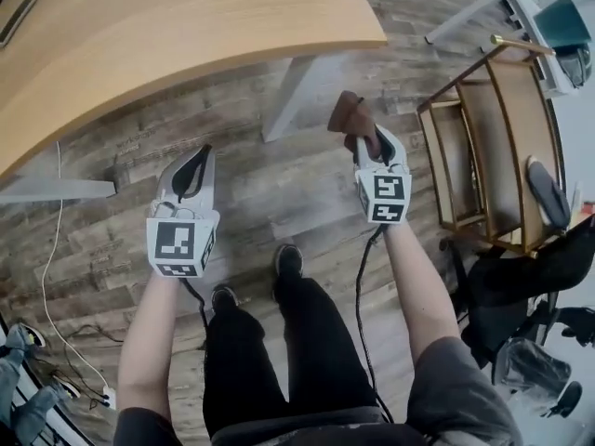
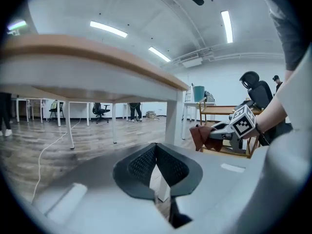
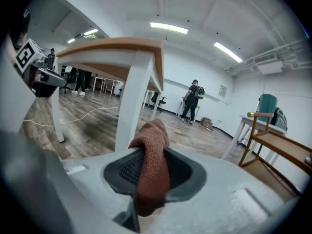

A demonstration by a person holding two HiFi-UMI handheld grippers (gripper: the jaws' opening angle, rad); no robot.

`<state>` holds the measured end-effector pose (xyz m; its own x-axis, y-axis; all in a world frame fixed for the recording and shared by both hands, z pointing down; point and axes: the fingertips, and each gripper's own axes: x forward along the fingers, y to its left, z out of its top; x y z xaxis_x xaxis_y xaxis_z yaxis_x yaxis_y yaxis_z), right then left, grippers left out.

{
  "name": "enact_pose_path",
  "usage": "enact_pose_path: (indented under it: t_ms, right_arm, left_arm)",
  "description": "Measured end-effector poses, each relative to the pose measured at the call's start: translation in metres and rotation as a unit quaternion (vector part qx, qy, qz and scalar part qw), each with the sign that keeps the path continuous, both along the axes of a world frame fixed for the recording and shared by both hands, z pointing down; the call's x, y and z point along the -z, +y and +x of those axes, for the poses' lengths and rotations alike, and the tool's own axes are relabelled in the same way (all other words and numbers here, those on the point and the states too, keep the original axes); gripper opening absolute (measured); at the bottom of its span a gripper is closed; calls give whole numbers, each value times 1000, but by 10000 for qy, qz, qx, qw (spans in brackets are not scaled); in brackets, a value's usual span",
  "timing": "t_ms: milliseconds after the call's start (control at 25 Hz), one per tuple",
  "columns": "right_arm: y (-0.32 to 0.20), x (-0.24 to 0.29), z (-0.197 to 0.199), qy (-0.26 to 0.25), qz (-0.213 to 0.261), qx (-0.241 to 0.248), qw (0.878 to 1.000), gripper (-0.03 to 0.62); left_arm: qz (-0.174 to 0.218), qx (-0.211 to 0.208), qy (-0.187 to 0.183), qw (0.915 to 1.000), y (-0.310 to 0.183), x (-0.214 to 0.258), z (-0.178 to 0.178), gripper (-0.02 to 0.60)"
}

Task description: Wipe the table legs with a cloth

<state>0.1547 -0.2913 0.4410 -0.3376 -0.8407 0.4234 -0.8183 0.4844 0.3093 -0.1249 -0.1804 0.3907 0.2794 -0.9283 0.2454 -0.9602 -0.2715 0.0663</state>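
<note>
A wooden-topped table (image 1: 139, 35) stands on white legs; the corner leg (image 1: 286, 96) shows below its near right corner, and again as a white leg (image 3: 130, 94) in the right gripper view. My right gripper (image 1: 364, 143) is shut on a reddish-brown cloth (image 1: 350, 114), held to the right of that leg and apart from it. The cloth (image 3: 152, 165) hangs out between the jaws. My left gripper (image 1: 193, 170) is shut and holds nothing, out in front of the table edge. In the left gripper view the same leg (image 2: 171, 116) stands ahead, with the cloth (image 2: 200, 136) to its right.
A wooden chair (image 1: 493, 147) stands at the right, with a dark bag (image 1: 521, 282) by it. A white cable (image 1: 51, 268) runs over the wood floor at left. Another white leg (image 1: 56, 190) lies at far left. My shoes (image 1: 286, 260) are below the grippers.
</note>
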Motion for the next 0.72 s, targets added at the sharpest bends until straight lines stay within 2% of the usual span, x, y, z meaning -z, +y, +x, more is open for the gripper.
enact_pose_path:
  t_ms: [360, 560, 720]
  right_arm:
    - [63, 158, -41, -400, 66, 221, 9989, 84]
    - [113, 243, -75, -758, 260, 439, 9958, 84]
    - [132, 296, -90, -1254, 201, 242, 9916, 84]
  left_arm:
    - [-200, 118, 202, 9995, 52, 135, -16, 18]
    - [-117, 17, 357, 9993, 65, 210, -22, 18]
    - [113, -55, 295, 9995, 77, 262, -29, 18]
